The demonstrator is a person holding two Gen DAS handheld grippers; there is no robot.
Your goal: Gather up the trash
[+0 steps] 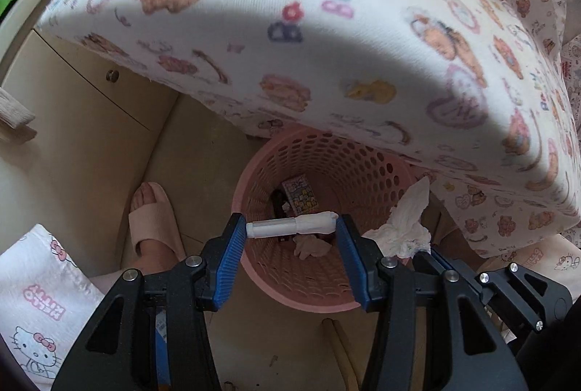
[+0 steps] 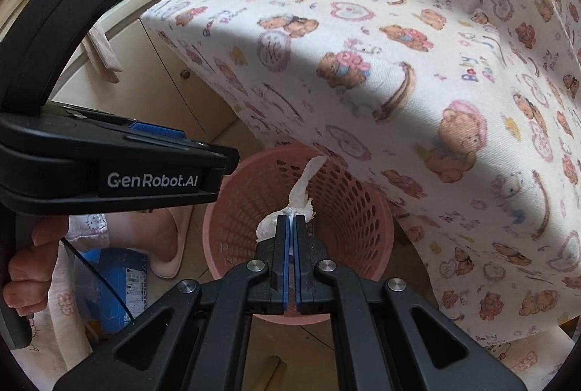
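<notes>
**Now over the basket**

Both claws hang above the pink basket. Left claw grips a white roll endwise between its pads. Right claw is clenched on a crumpled tissue, beside the cloth.

The teddy-print cloth covers the far rim of the pink basket. The small printed packet inside is too blurred to read. A blue box sits partly behind the left gripper.
</notes>
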